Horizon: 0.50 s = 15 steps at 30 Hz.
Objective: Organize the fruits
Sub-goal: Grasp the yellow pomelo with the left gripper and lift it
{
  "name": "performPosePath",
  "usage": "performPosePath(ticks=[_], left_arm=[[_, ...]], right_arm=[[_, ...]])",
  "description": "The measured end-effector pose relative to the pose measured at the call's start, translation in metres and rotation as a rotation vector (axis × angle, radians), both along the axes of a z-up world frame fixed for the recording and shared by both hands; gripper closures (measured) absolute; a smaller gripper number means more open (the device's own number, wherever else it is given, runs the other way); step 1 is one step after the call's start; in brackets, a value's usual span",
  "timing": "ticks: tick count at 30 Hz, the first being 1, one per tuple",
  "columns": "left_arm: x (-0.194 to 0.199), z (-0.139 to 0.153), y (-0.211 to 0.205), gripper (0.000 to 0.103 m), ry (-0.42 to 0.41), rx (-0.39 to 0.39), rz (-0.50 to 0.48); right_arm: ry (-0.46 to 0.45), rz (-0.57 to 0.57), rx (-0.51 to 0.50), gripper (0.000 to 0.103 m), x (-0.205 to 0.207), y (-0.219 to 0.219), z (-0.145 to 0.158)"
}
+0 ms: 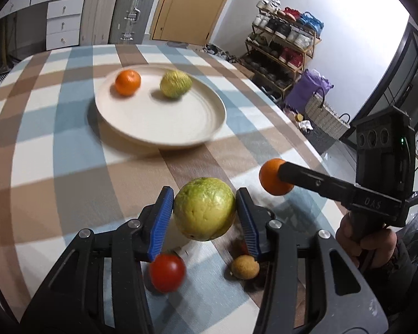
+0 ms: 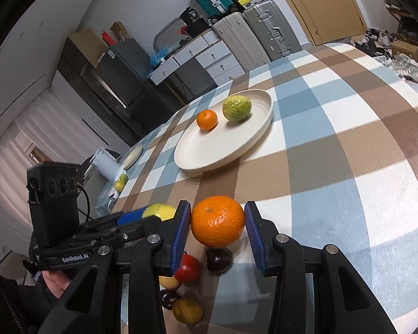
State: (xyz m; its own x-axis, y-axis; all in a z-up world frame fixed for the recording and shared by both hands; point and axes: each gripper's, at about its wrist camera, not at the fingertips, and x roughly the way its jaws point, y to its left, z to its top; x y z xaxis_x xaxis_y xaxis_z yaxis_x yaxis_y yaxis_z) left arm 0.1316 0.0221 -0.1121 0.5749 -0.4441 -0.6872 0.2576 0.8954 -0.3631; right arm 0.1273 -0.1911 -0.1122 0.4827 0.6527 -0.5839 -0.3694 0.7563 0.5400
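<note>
My left gripper (image 1: 204,214) is shut on a green guava (image 1: 204,208) and holds it above the checked tablecloth. My right gripper (image 2: 217,228) is shut on an orange (image 2: 218,221), also lifted; it shows in the left wrist view (image 1: 274,176) to the right of the guava. A cream plate (image 1: 164,122) lies ahead with an orange (image 1: 127,82) and a green guava (image 1: 175,84) on it; the plate also shows in the right wrist view (image 2: 209,153). Below the grippers lie a red fruit (image 1: 167,272) and a small yellow fruit (image 1: 245,267).
More small fruits lie under my right gripper: a red one (image 2: 188,268), a dark one (image 2: 218,258) and a yellow one (image 2: 187,310). A white cup (image 2: 106,164) and two green fruits (image 2: 121,182) sit at the table's far left edge. Suitcases and drawers stand behind.
</note>
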Motion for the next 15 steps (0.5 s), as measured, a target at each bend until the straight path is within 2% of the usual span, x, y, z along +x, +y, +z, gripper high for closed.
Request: performPosePath(ticks=[7,11,15], left_arm=[[0.027,0.024,0.018,0.059,-0.055,0.014,0.026],[0.048,0.032,0.028,0.059,-0.074,0.013,0.046],[0.070,0.036,0.040,0.059,-0.089,0.022,0.066]], right_arm=[[-0.027,0.031,0.001,0.062,0.028,0.014,0.020],[-0.058,0.058,-0.008,0.062,0.054,0.028,0.036],[-0.047,0.081,-0.002,0.062,0.083,0.042,0.041]])
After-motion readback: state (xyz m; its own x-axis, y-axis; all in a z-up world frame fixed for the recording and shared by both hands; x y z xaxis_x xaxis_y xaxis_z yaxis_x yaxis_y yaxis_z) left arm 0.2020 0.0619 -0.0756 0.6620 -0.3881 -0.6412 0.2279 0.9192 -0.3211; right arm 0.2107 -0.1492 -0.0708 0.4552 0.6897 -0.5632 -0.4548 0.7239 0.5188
